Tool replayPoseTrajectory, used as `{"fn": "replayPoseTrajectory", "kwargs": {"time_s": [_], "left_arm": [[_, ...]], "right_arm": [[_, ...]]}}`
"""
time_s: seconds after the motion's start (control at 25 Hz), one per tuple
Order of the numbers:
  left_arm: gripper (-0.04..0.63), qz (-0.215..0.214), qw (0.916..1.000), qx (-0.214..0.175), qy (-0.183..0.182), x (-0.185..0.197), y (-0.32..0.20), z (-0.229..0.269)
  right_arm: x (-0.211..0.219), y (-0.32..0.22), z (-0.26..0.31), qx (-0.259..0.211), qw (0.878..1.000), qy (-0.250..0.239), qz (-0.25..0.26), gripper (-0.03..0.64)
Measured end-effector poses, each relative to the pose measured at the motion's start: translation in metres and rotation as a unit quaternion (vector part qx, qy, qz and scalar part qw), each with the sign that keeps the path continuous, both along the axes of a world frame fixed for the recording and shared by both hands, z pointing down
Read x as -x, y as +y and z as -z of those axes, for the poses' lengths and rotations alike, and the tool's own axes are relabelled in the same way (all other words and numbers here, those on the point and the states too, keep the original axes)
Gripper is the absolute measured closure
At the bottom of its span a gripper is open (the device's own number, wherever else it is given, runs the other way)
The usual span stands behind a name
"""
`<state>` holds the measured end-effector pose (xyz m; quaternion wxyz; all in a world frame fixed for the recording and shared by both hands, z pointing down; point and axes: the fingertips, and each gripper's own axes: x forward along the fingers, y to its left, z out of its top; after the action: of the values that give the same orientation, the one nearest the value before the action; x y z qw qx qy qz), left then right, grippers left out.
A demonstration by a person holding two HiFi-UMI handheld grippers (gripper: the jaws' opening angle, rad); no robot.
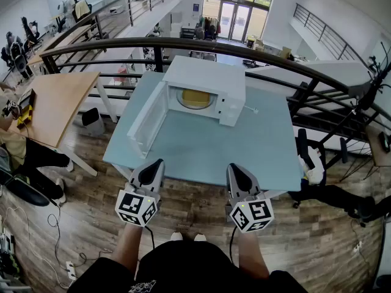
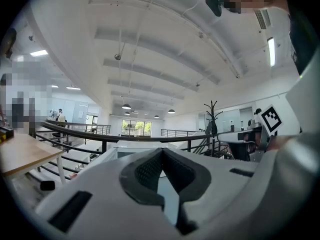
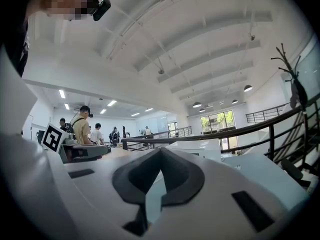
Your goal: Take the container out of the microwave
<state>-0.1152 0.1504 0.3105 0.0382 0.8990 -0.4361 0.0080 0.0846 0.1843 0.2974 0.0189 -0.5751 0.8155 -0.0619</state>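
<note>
Left gripper [image 1: 156, 165] and right gripper [image 1: 236, 170] hang level and side by side at the near edge of a pale blue table [image 1: 201, 154]. Each has its jaws pressed together at the tips, pinching nothing and touching nothing.

The container [image 1: 195, 97] sits well apart from them, inside the white microwave [image 1: 211, 78] at the far side of the table. Only a yellowish patch of it shows through the cavity opening. The oven's top cuts off the rest, and its shape is hard to make out. In both gripper views the gripper's own white body fills the lower half and hides most of the oven.

The microwave door [image 1: 146, 122] stands swung wide to the left, its edge reaching toward the left gripper's side of the table. Bare tabletop lies between the grippers and the opening.

A dark curved railing [image 1: 183, 43] runs behind the table, and a wooden desk [image 1: 52, 99] stands to the left. Several people [image 3: 82, 125] stand in the distance in the right gripper view.
</note>
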Motion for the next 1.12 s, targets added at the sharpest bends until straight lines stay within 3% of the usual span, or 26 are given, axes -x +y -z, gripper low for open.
{"fn": "replayPoseTrajectory", "kwargs": {"time_s": [0.2, 0.52, 1.12], "left_arm": [[0.588, 0.003, 0.9998, -0.006, 0.019, -0.002, 0.006, 0.006], [0.588, 0.006, 0.9999, -0.007, 0.013, 0.002, 0.009, 0.005], [0.588, -0.005, 0.9999, -0.006, 0.011, 0.029, -0.004, -0.004]], "right_arm": [[-0.003, 0.005, 0.000, -0.002, 1.000, 0.007, 0.001, 0.611], [0.002, 0.011, -0.003, 0.006, 1.000, -0.011, 0.011, 0.609], [0.029, 0.000, -0.009, 0.004, 1.000, 0.004, -0.005, 0.609]]}}
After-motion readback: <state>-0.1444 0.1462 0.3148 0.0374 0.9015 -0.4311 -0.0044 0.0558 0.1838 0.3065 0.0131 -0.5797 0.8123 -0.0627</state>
